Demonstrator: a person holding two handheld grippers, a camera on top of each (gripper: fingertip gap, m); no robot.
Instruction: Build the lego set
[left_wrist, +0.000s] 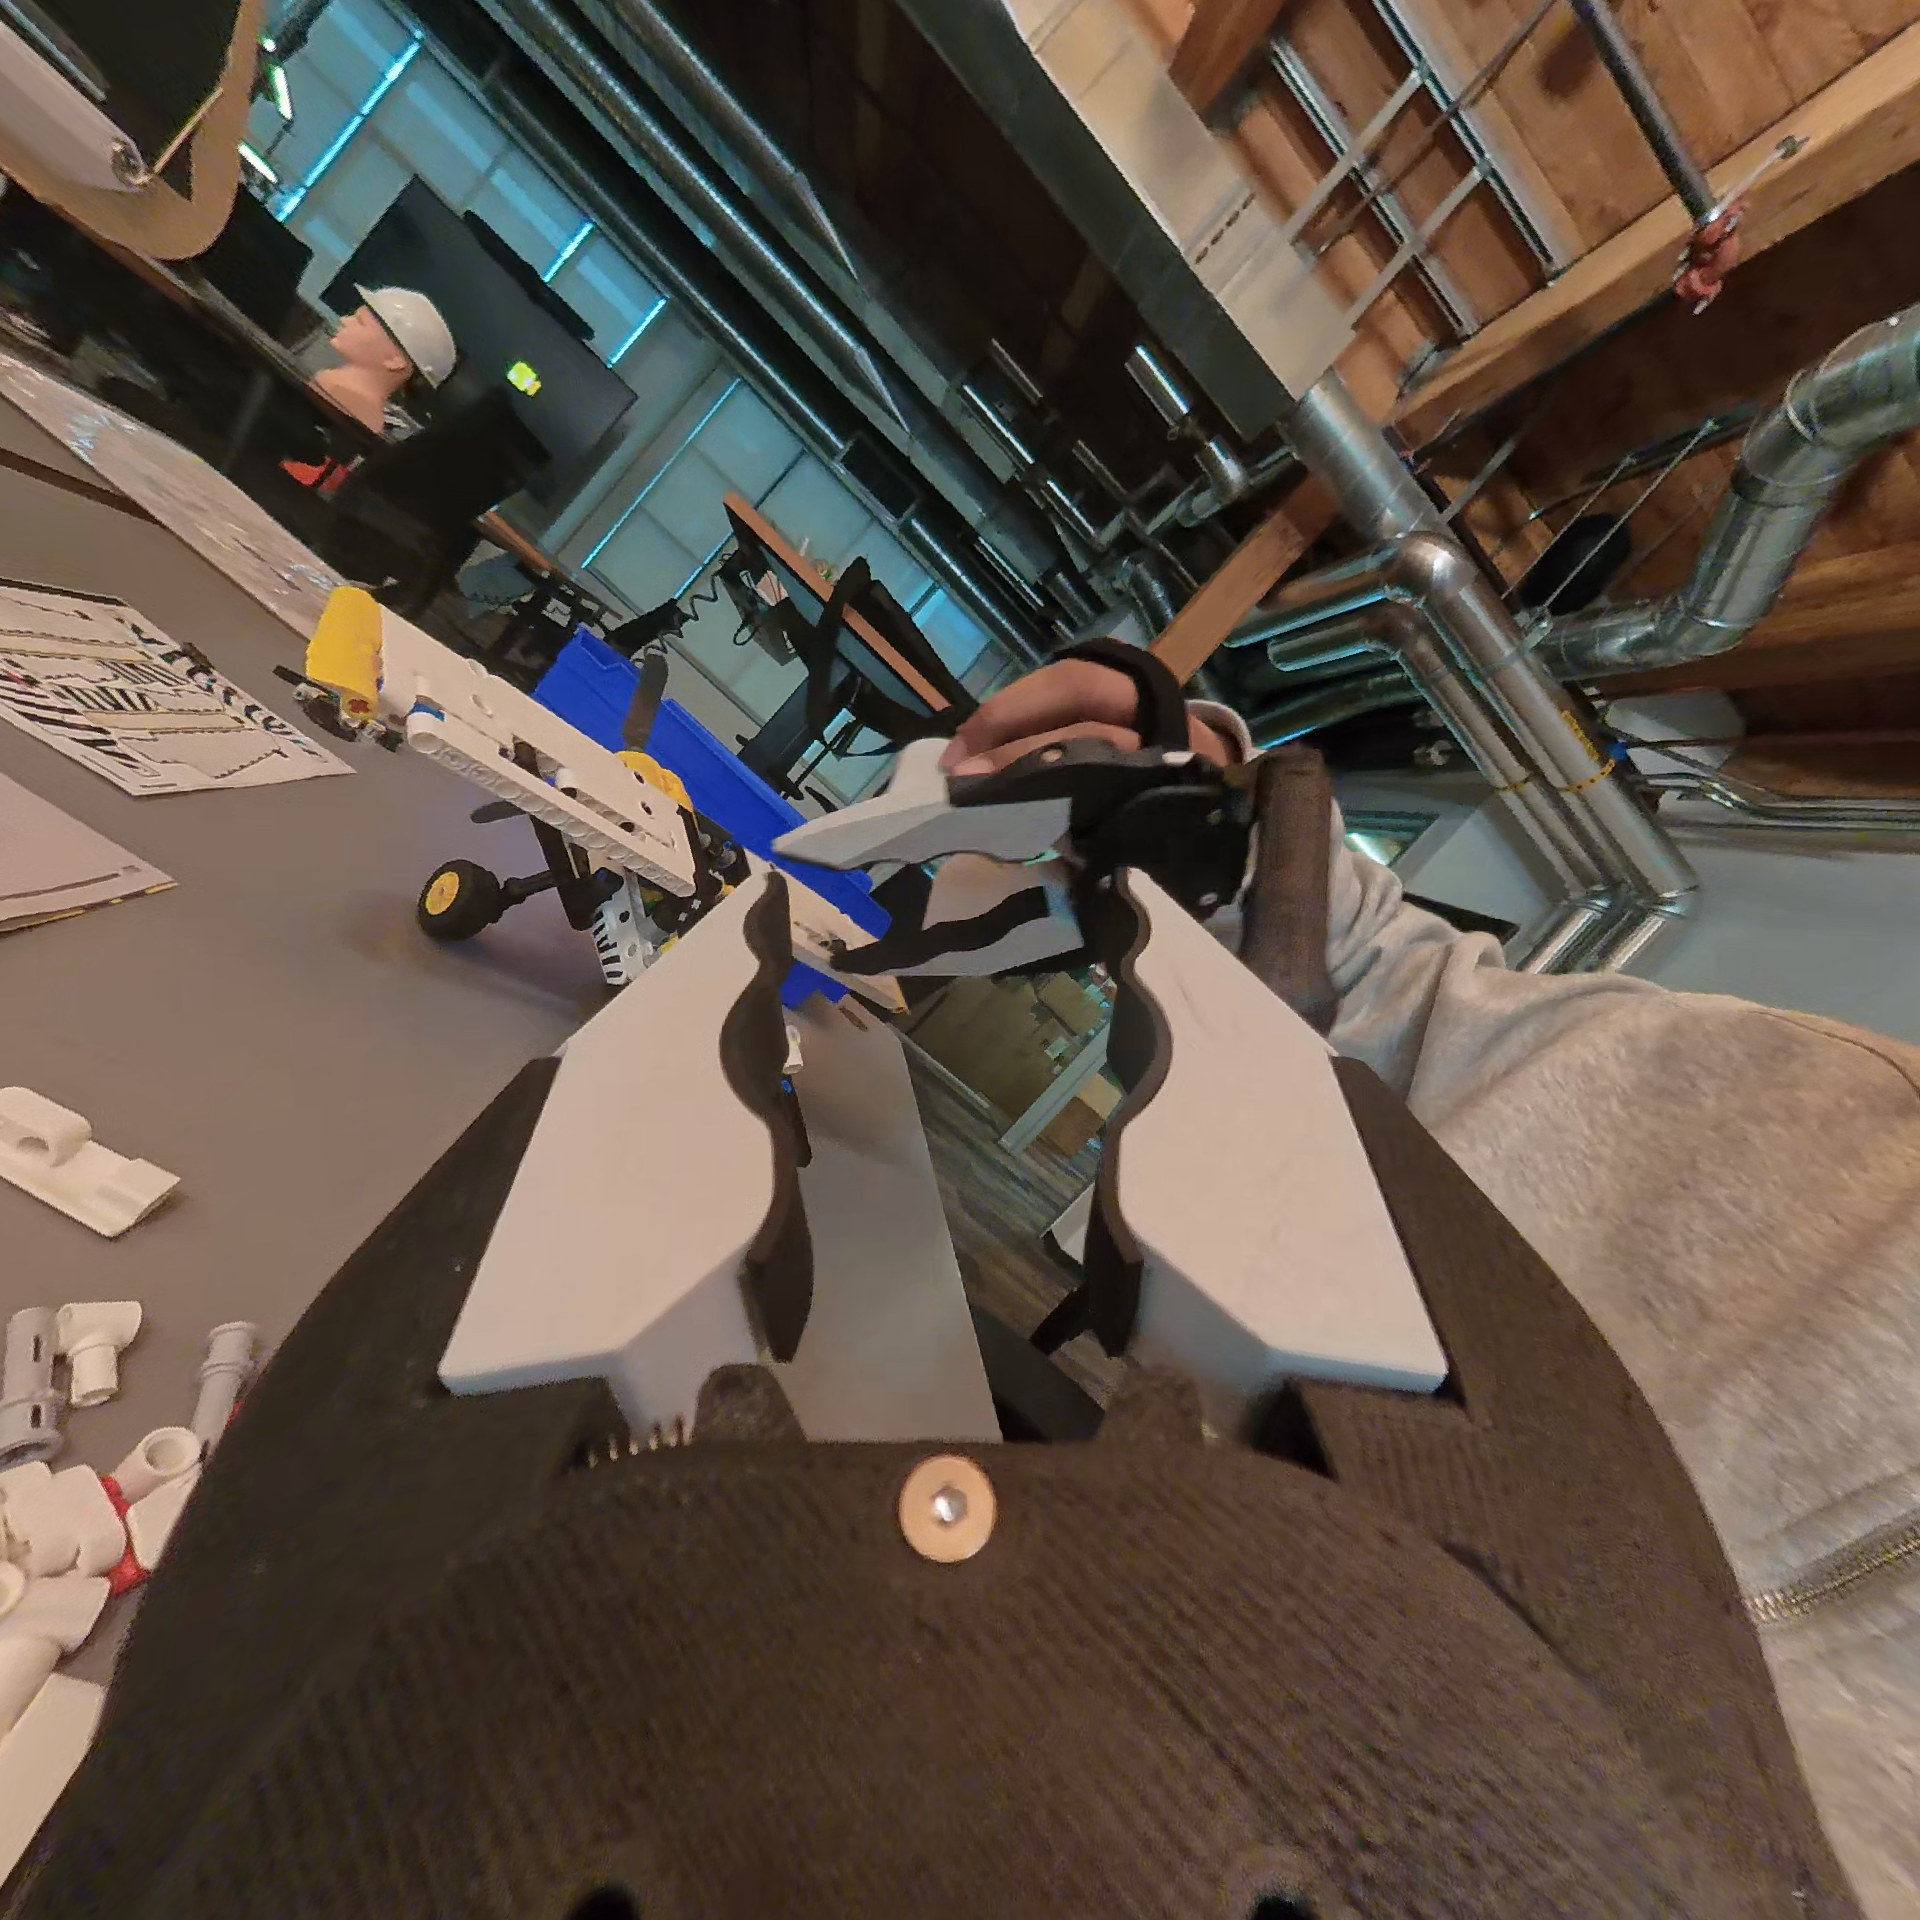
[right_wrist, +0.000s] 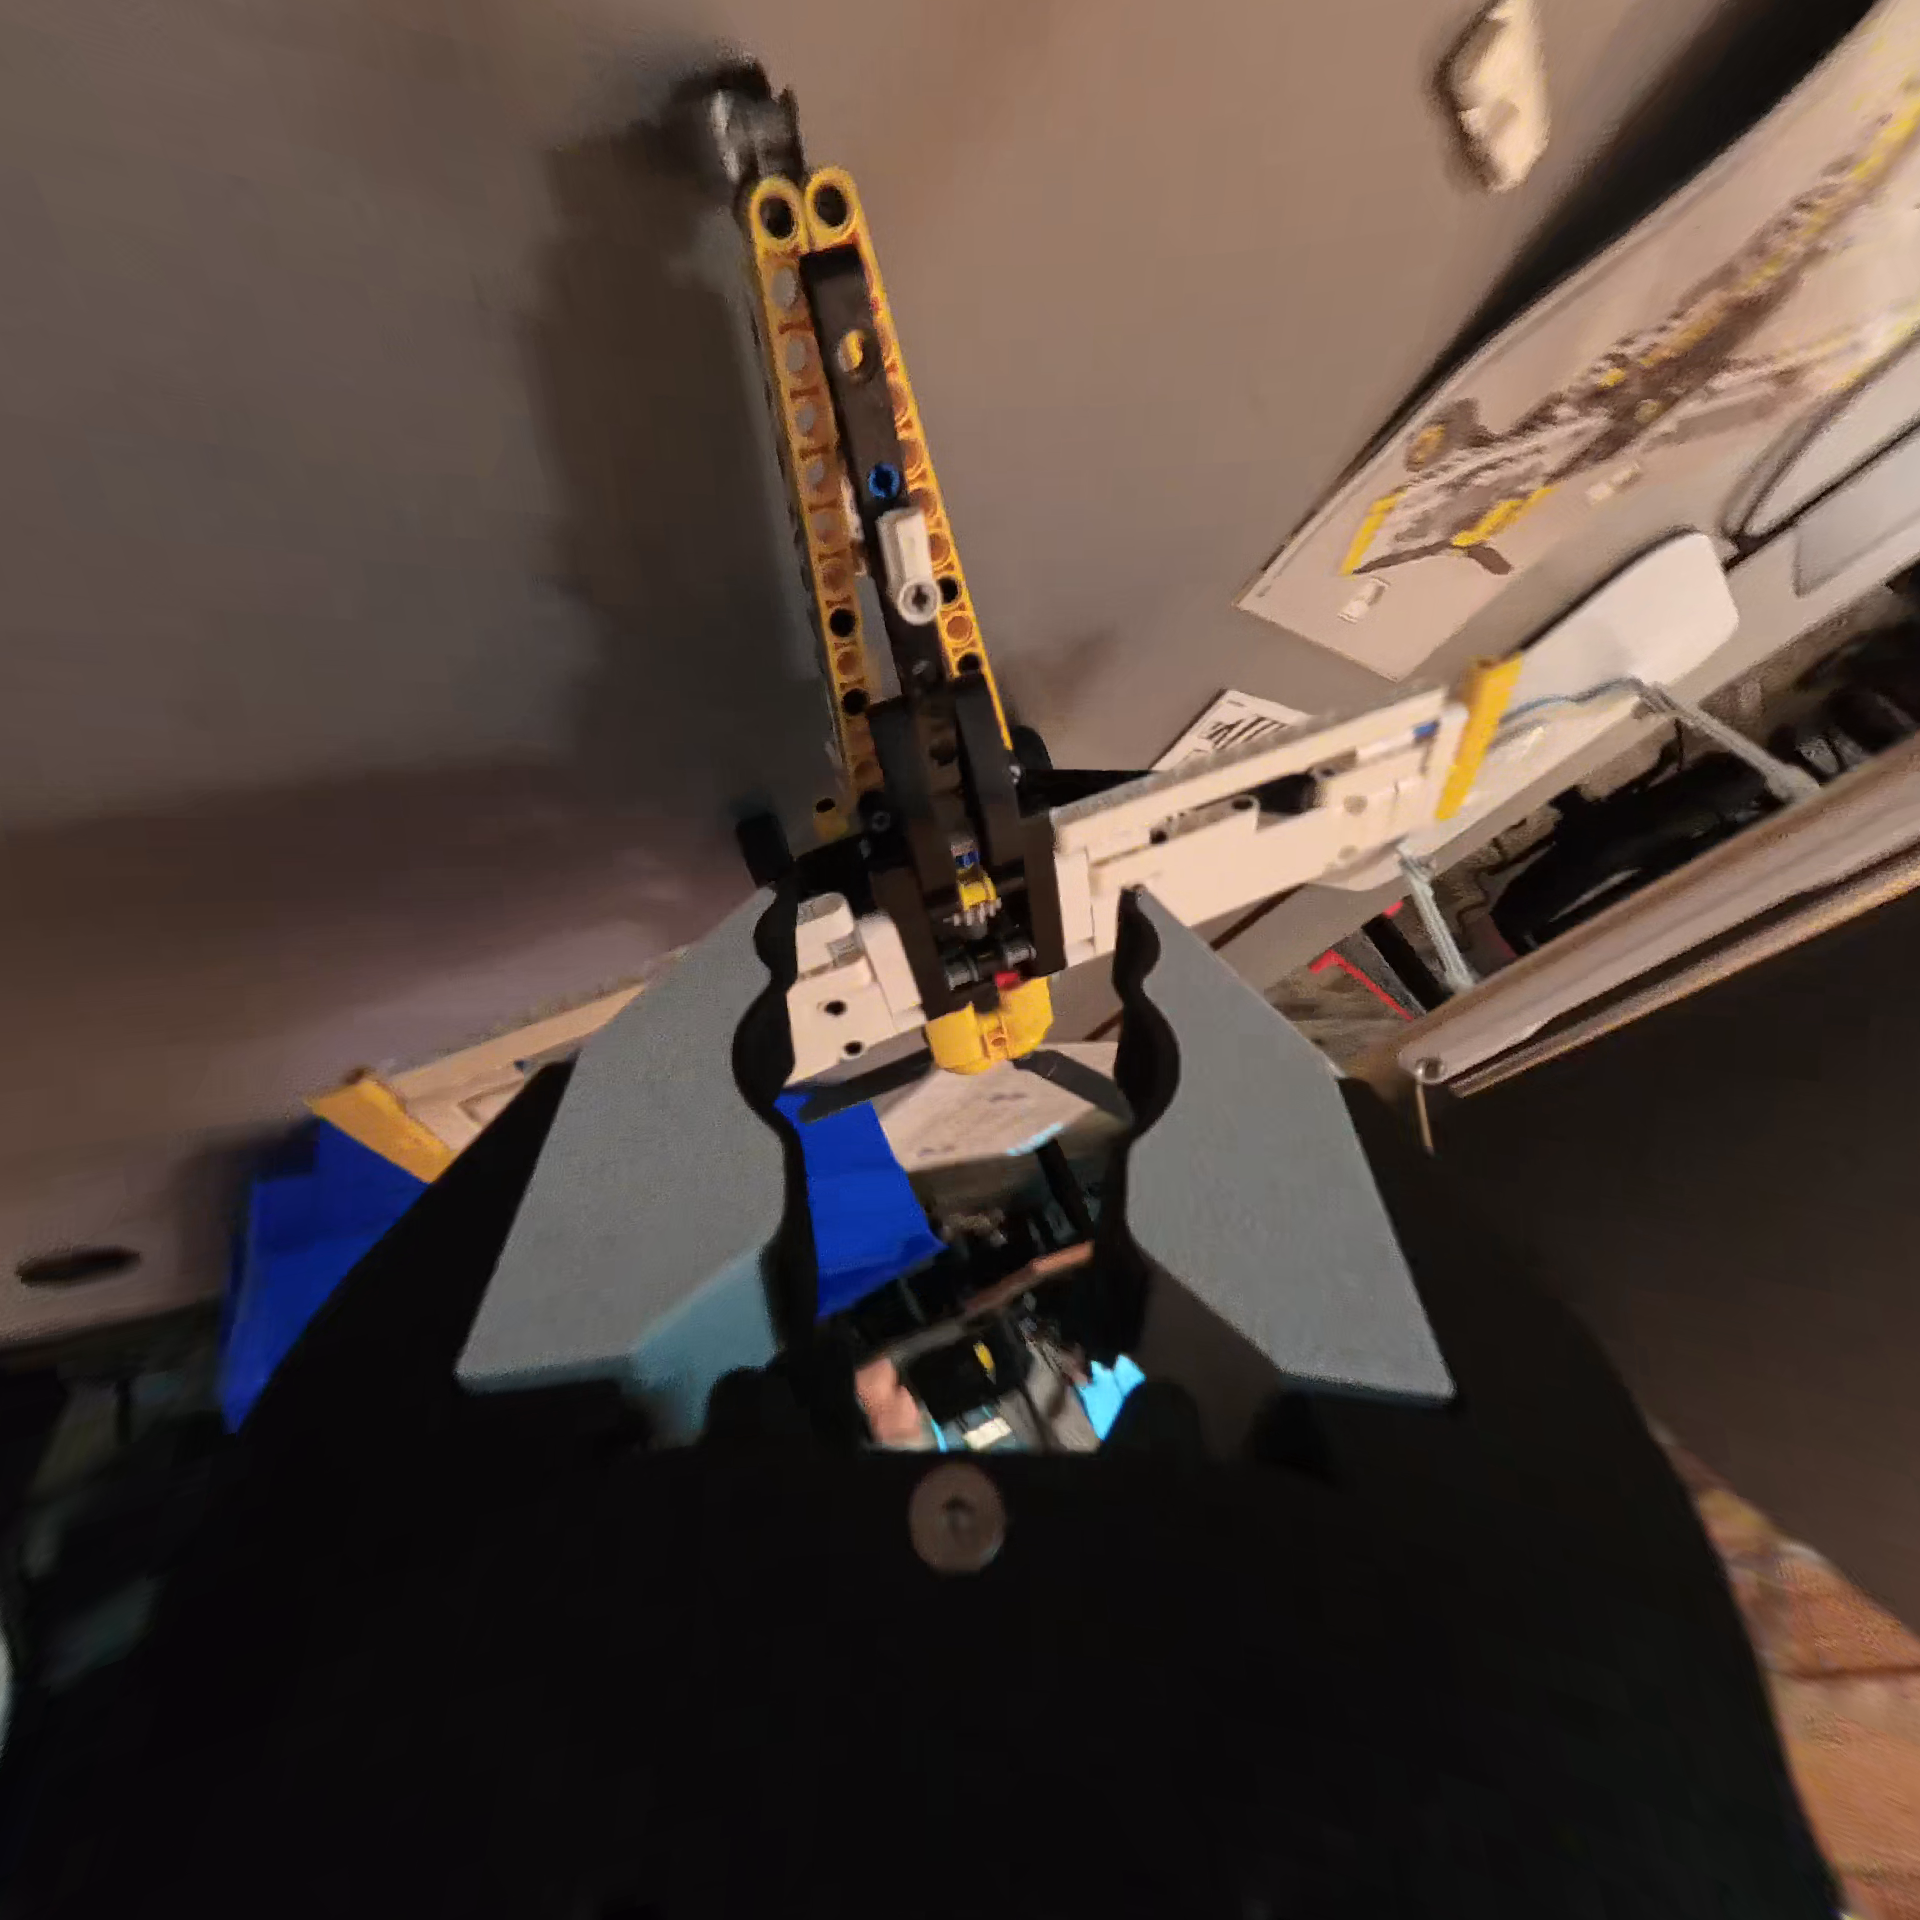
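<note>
My left gripper (left_wrist: 940, 914) sits closest to its camera with its fingers spread wide and nothing between them. Just off to its left, on the grey table (left_wrist: 312, 997), I see loose white and grey lego pieces (left_wrist: 83, 1455) scattered near the edge of the view, and a flat white bracket piece (left_wrist: 73, 1164) a little farther up. Beyond the fingertips stands the lego model (left_wrist: 561, 790), a white beam body with yellow parts and a small yellow-hubbed wheel (left_wrist: 449, 896) resting on the table. Behind it is a blue bin (left_wrist: 675, 727), and to the left lies an instruction sheet (left_wrist: 135, 686). The right gripper (left_wrist: 914, 883) shows past my left fingertips, held in a hand (left_wrist: 1049, 707) with a pale grey sleeve (left_wrist: 1558, 1091).

From the right wrist view, my right gripper (right_wrist: 951, 935) is also spread apart, pinching nothing. The lego model (right_wrist: 935, 914) is just ahead of the tips, its long yellow and black boom (right_wrist: 852, 436) reaching away from me over the table (right_wrist: 312, 520). Farther right I see the instruction booklet (right_wrist: 1558, 416), blurred
</note>
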